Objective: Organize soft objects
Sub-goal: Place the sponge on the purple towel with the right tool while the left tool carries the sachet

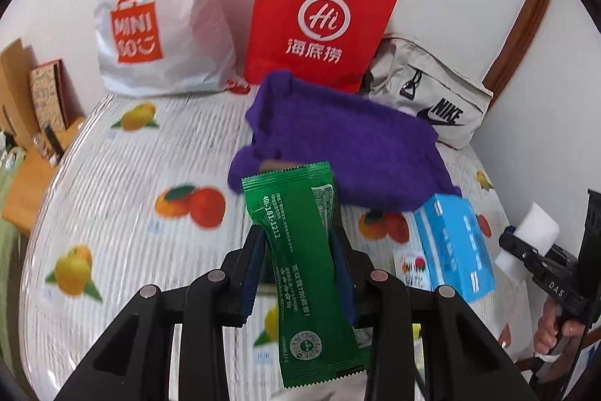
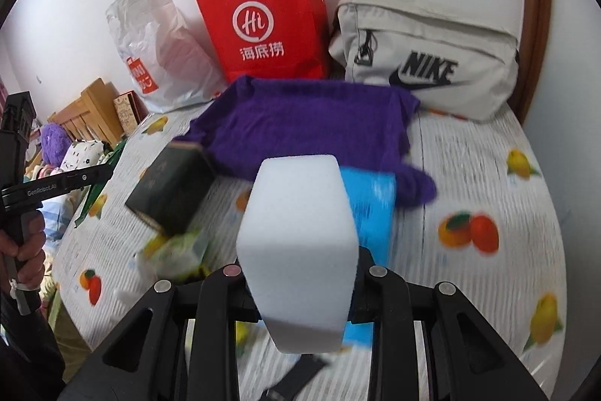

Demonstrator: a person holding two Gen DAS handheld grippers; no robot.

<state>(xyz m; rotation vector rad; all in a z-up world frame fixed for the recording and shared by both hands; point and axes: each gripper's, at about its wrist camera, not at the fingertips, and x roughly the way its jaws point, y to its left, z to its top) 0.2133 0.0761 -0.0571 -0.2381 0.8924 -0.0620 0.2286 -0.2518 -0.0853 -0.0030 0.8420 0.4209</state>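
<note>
Above the fruit-print bed [image 1: 112, 175] | left tongs [image 1: 298, 250] clenched a green packet [image 1: 300, 269] | right tongs [image 2: 300, 273] gripped a white sponge block [image 2: 300, 243] | purple cloth [image 2: 308, 123] lay behind

My left gripper [image 1: 300, 243] is black plastic with blue pads and round silver screws on its linkage arms. My right gripper [image 2: 298, 273] matches it; seen from the side, its body carries white "DAS" lettering.

"MINISO" on white plastic bag [image 1: 157, 25], "Hi" on red paper bag [image 1: 319, 21], "NIKE" on beige pouch [image 2: 428, 62], "40-181-1212" on green sachet [image 1: 300, 250]
</note>
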